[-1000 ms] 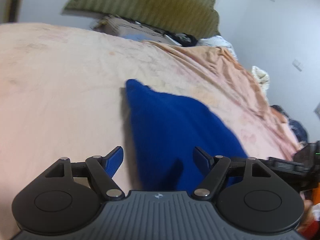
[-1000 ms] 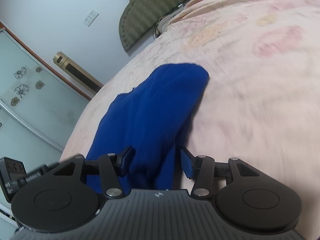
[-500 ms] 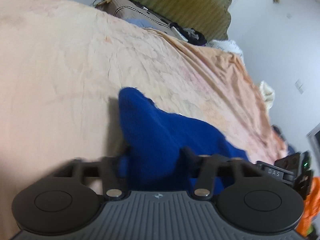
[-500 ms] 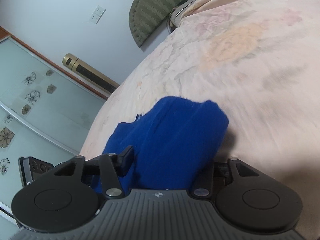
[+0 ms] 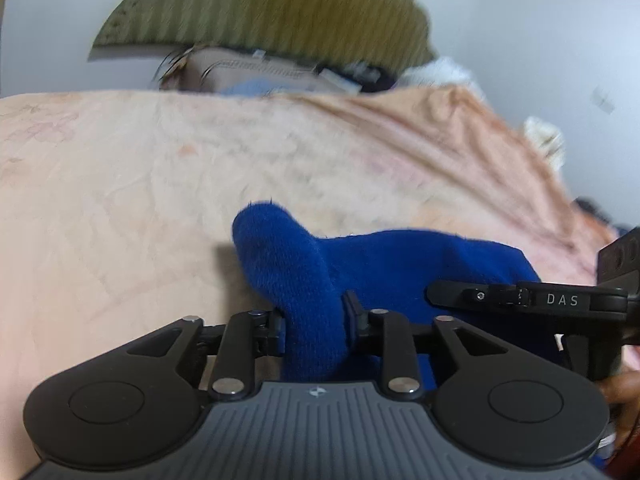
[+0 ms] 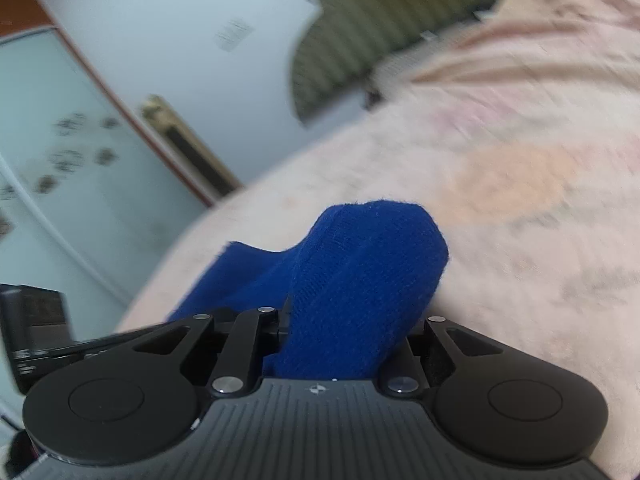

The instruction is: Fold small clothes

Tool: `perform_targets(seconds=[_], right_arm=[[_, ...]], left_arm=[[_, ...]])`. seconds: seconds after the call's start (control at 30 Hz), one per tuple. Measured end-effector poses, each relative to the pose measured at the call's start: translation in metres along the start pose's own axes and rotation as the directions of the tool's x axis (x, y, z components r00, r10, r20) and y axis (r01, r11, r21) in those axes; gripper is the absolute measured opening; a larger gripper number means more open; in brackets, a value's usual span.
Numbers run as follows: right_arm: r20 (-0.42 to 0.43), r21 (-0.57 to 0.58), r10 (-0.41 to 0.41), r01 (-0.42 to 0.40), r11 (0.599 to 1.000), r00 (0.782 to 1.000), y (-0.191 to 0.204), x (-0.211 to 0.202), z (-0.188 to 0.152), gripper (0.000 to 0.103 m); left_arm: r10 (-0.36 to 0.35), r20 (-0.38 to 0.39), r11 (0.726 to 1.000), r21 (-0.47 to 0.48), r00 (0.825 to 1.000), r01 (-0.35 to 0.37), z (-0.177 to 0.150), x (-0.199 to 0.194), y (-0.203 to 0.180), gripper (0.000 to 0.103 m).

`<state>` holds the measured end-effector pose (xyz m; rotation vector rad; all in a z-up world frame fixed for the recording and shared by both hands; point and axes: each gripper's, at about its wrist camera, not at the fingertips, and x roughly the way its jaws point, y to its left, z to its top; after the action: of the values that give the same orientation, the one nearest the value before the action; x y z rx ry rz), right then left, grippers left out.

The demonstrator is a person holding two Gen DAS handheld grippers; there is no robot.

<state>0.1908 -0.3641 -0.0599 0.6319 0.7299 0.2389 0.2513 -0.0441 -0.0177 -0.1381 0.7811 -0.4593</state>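
Note:
A small dark blue knitted garment (image 5: 400, 264) lies bunched on the peach bedsheet (image 5: 140, 200). In the left wrist view my left gripper (image 5: 314, 316) has a raised fold of it between its jaws; they are closing and the pads press on the cloth. My right gripper (image 6: 348, 324) is shut on another gathered fold of the same garment (image 6: 368, 264), which stands up in a hump over the fingers and hides their tips. From the left wrist view the right gripper's body (image 5: 520, 300) sits close by on the right.
The sheet (image 6: 520, 208) spreads wide beyond the garment. An olive padded headboard (image 5: 272, 12) with a box and loose things (image 5: 260, 72) stands at the far end. A glass-fronted wardrobe (image 6: 48, 160) lies left of the bed. A hand (image 5: 624, 392) shows at the right edge.
Both grippers went from open astride the flat garment to closed on it. The cloth is now pinched up into two humps, and both hands have moved along the bed.

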Motion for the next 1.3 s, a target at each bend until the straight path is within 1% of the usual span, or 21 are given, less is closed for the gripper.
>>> perform_targets(seconds=[0.03, 0.13, 0.17, 0.27, 0.37, 0.5, 0.53, 0.57, 0.6, 0.63, 0.67, 0.7, 0.77, 0.87, 0.9, 0.97, 1.0, 1.07, 1.13, 1.2, 1.3], right_arm=[[-0.007, 0.016, -0.022, 0.022, 1.0, 1.0, -0.002, 0.002, -0.001, 0.042], [0.015, 0.03, -0.035, 0.035, 0.999, 0.999, 0.0, -0.019, -0.006, 0.053], [0.02, 0.021, -0.06, 0.06, 0.998, 0.998, 0.002, -0.028, -0.009, 0.059], [0.014, -0.011, -0.094, 0.094, 0.995, 0.995, 0.007, -0.059, -0.028, 0.065], [-0.027, 0.026, -0.056, 0.056, 0.998, 0.998, 0.006, -0.088, -0.054, 0.065], [-0.036, 0.09, 0.013, -0.01, 0.996, 0.999, 0.007, -0.121, -0.093, 0.065], [-0.032, 0.107, 0.035, -0.031, 0.994, 0.999, 0.008, -0.126, -0.101, 0.065], [-0.03, 0.115, 0.046, -0.042, 0.992, 0.998, 0.01, -0.127, -0.107, 0.06], [-0.028, 0.112, 0.046, -0.043, 0.993, 0.999, 0.012, -0.128, -0.113, 0.052], [-0.03, 0.109, 0.034, -0.031, 0.994, 0.999, 0.015, -0.127, -0.117, 0.037], [-0.039, 0.109, 0.019, -0.015, 0.994, 0.999, 0.017, -0.124, -0.12, 0.023], [-0.046, 0.113, 0.01, -0.005, 0.994, 0.999, 0.019, -0.122, -0.122, 0.021], [-0.031, 0.115, 0.001, 0.002, 0.993, 1.0, 0.026, -0.125, -0.123, 0.017], [-0.003, 0.069, 0.014, -0.014, 0.997, 1.0, 0.042, -0.139, -0.126, 0.017], [-0.007, 0.041, -0.028, 0.028, 0.999, 1.0, 0.047, -0.139, -0.127, 0.017], [-0.038, -0.001, -0.14, 0.141, 0.99, 0.989, 0.049, -0.131, -0.13, 0.029], [-0.028, -0.005, -0.158, 0.158, 0.987, 0.987, 0.05, -0.131, -0.132, 0.029], [-0.006, -0.007, -0.174, 0.174, 0.985, 0.985, 0.056, -0.136, -0.135, 0.041], [0.031, -0.048, -0.229, 0.23, 0.972, 0.973, 0.068, -0.141, -0.141, 0.055], [0.052, -0.102, -0.279, 0.283, 0.954, 0.959, 0.078, -0.142, -0.146, 0.062], [0.059, -0.143, -0.315, 0.32, 0.937, 0.947, 0.085, -0.141, -0.154, 0.07]], left_arm=[[0.017, -0.004, 1.0, -0.004, 1.0, -0.017, 0.0, -0.002, -0.001, 0.039], [0.079, 0.029, 0.997, -0.002, 0.996, -0.079, -0.007, -0.024, -0.003, 0.068], [0.095, 0.045, 0.995, 0.005, 0.995, -0.095, -0.012, -0.036, -0.004, 0.073], [0.034, 0.03, 0.999, 0.006, 0.999, -0.034, -0.032, -0.063, -0.006, 0.073], [-0.061, -0.033, 0.998, -0.036, 0.998, 0.06, -0.062, -0.083, -0.004, 0.073], [-0.154, -0.11, 0.981, -0.134, 0.982, 0.139, -0.102, -0.095, -0.002, 0.073], [-0.159, -0.084, 0.979, -0.139, 0.984, 0.146, -0.109, -0.101, -0.003, 0.072], [-0.163, -0.082, 0.979, -0.138, 0.983, 0.15, -0.113, -0.104, -0.005, 0.063], [-0.165, -0.079, 0.979, -0.136, 0.983, 0.154, -0.116, -0.106, -0.008, 0.05], [-0.161, -0.083, 0.98, -0.135, 0.983, 0.149, -0.118, -0.107, -0.01, 0.029], [-0.137, -0.082, 0.984, -0.128, 0.987, 0.126, -0.119, -0.109, -0.011, 0.025], [-0.119, -0.08, 0.986, -0.126, 0.99, 0.108, -0.119, -0.11, -0.012, 0.016], [-0.117, -0.067, 0.983, -0.147, 0.991, 0.106, -0.117, -0.119, -0.011, 0.012], [-0.078, -0.037, 0.993, -0.093, 0.996, 0.075, -0.118, -0.137, -0.014, 0.011], [-0.065, -0.046, 0.994, -0.09, 0.997, 0.06, -0.121, -0.137, -0.013, 0.011], [-0.037, -0.071, 0.993, -0.113, 0.997, 0.029, -0.127, -0.132, -0.011, 0.014], [-0.018, -0.067, 0.993, -0.114, 0.998, 0.011, -0.129, -0.133, -0.013, 0.014], [0.028, -0.056, 0.996, -0.079, 0.998, -0.033, -0.13, -0.138, -0.022, 0.021], [0.101, -0.04, 0.994, -0.032, 0.994, -0.102, -0.131, -0.141, -0.033, 0.049], [0.168, -0.013, 0.986, 0.001, 0.986, -0.168, -0.135, -0.145, -0.039, 0.072], [0.219, -0.004, 0.976, 0.016, 0.976, -0.219, -0.142, -0.147, -0.043, 0.073]])
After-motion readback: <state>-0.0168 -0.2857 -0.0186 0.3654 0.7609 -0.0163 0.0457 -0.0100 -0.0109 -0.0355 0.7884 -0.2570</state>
